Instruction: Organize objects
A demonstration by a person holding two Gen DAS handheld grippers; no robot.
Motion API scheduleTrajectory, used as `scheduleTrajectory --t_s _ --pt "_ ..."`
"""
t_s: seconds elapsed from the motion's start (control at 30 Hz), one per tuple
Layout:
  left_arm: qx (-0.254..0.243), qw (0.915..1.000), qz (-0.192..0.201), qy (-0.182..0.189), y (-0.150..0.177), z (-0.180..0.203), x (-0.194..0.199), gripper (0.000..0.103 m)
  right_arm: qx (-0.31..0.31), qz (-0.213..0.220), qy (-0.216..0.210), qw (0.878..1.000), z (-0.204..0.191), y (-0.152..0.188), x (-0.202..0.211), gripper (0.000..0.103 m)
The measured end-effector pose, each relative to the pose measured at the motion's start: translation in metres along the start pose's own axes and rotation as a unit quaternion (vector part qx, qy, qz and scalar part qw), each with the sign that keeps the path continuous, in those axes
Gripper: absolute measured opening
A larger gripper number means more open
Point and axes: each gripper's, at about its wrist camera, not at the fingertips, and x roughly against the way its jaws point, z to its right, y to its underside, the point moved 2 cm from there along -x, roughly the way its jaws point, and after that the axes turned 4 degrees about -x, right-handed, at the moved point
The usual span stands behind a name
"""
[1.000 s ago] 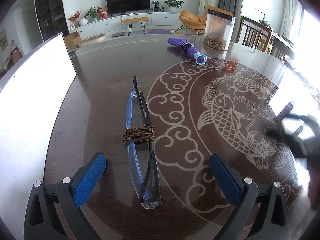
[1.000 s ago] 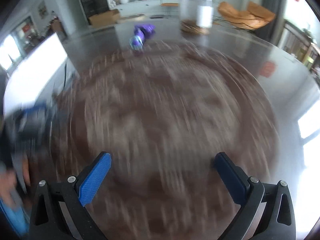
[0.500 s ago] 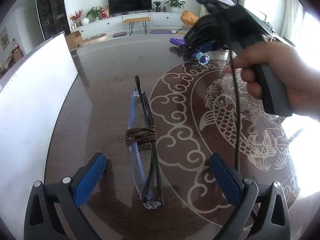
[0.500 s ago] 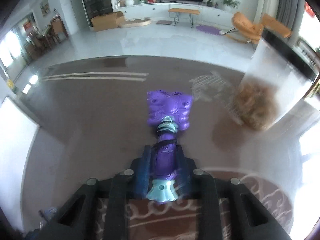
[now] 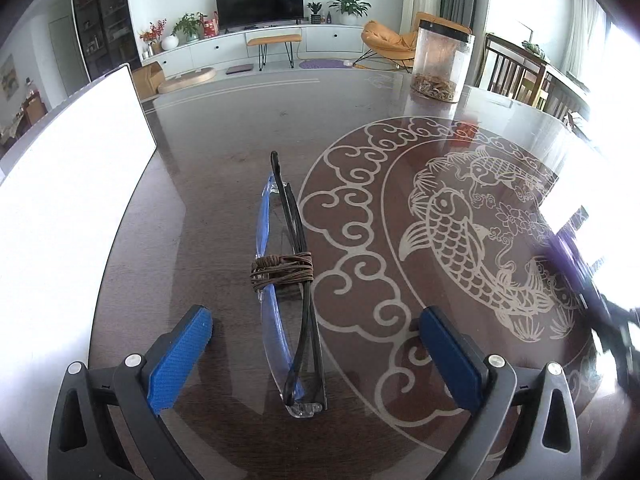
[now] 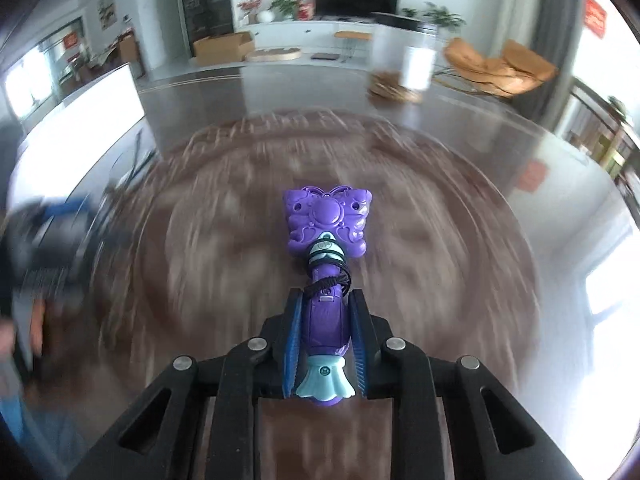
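We've got the right gripper pinching the purple plastic butterfly-headed toy wand w/ pale-blue tail end by its handle, blue pads pressed on both sides. Toy sits center of the right wrist view, butterfly head pointing away from us. It looks lifted off the dark glossy round table w/ white koi-and-cloud inlay, though contact can't be ruled out. Bkgd heavily motion-blurred, so we judge this as mid-carry: transport step, not grasp or release.

Left gripper has fingers spread wide, holding nothing. Between them, lower center of the left wrist view, lie the folded clear-lens glasses w/ blue and black arms, wrapped at the middle by a brown cord bundle, flat on the table.

Clear plastic canister w/ black lid and brownish stuff at the bottom stands upper right of the left view. White board fills the left edge.

Next, we'd guess: bring toy to a spot near the glasses or canister; destination unclear. Needs a slow-down, low set-down, then release. Left could close on the glasses: thin, slippery frame, so grip at the cord wrap.
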Motion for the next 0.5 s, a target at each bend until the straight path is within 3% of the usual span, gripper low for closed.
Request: scheduleTrajectory --t_s 0.17,0.2,0.23,0.3,0.43,0.5 --pt "0.000 1.0000 -0.001 -0.001 0.000 0.000 0.000 0.103 -0.027 0.019 0.015 0.999 -0.008 0.044 0.038 0.027" --pt "0.000 1.0000 -0.001 -0.001 0.000 0.000 0.000 0.103 -0.029 0.022 0.017 0.999 -0.008 0.049 0.040 0.039" --pt "0.000 1.0000 -0.001 -0.001 0.000 0.000 0.000 0.103 -0.033 0.024 0.021 0.999 -0.008 0.052 0.043 0.059" --pt "0.000 1.0000 -0.001 -0.001 0.000 0.000 0.000 0.103 -0.045 0.021 0.032 0.998 -0.004 0.058 0.045 0.078" --pt "0.000 1.0000 -0.002 -0.001 0.000 0.000 0.001 0.103 -0.062 0.008 0.035 0.997 0.005 0.055 0.038 0.098" --pt "0.000 1.0000 -0.002 -0.001 0.000 0.000 0.001 0.103 -0.065 0.003 0.045 0.997 0.008 0.046 0.025 0.100"
